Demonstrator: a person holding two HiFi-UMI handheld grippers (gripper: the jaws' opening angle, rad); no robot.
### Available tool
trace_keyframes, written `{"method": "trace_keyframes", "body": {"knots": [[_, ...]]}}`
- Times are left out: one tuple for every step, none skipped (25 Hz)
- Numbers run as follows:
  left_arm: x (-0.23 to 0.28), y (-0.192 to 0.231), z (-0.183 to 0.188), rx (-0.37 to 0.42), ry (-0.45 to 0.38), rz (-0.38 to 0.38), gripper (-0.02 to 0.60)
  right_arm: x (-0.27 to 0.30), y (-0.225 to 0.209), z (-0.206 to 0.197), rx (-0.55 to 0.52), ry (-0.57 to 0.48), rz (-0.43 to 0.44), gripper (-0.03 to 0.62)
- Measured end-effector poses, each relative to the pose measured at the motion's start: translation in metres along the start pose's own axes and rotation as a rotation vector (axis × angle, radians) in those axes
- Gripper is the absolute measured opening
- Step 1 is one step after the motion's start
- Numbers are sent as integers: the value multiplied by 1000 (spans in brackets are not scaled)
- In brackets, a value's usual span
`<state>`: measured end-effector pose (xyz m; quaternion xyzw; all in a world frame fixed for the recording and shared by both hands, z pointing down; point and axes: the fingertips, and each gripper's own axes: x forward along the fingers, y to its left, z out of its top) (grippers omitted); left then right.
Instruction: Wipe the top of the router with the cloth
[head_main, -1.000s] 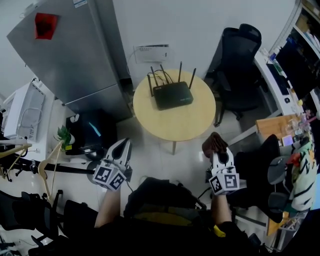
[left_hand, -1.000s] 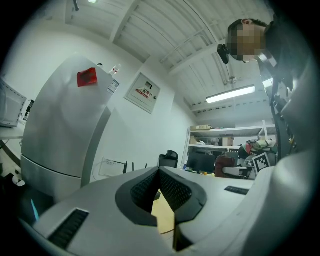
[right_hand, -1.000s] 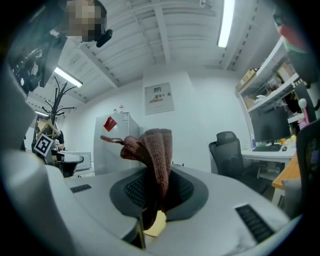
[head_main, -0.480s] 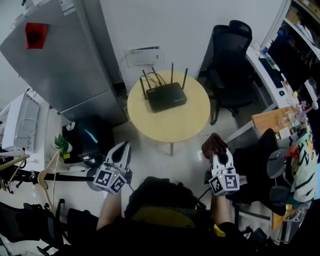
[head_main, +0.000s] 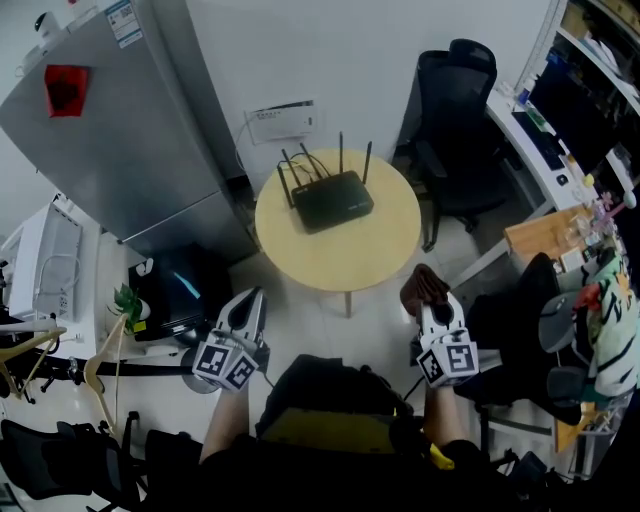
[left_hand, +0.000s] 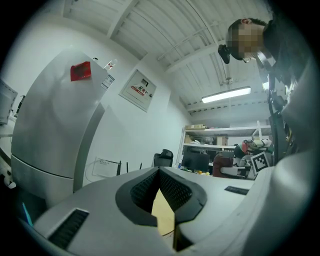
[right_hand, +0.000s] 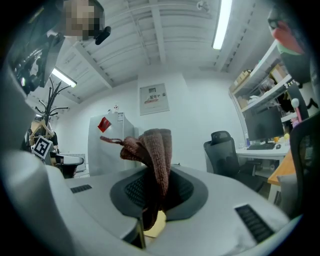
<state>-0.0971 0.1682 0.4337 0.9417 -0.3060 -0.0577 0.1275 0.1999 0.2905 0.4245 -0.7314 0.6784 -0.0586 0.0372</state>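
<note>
Right gripper (head_main: 431, 306) is pinched shut on the cloth (right_hand: 155, 150); the brown knit bunches up above the jaws, with a looser tail trailing down between them. Left gripper (head_main: 245, 308) has its jaws pressed together on nothing, held low on my left. Both hang short of the round tabletop (head_main: 375, 250), over the floor. The router (head_main: 333, 200) sits towards the far side of it, well apart from the cloth, antennas standing along its back edge.

As I read it, wiping hasn't begun; I'm on the approach. To do it well I'd come in from the near edge, lay the bunched end flat on the black lid, and stroke side to side while keeping clear of those antennas; the spare gripper could steady the casing if it slides.

Hard to make out: the right gripper view doesn't show the router at all, and only a yellow sliver shows through the jaws; I can't tell whether there's dust on the lid.
</note>
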Motion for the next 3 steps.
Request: {"method": "trace_keyframes", "body": {"knots": [[1,-1,-1,-1,1,-3,-3,2,2,0,-10,2,6,55],[1,-3,-2,-2,4,-7,-3,3,4,1,-20,4,11,55],[2,-5,-3,-2,6,-10,-3,5,6,1,-28,6,16,55]]}}
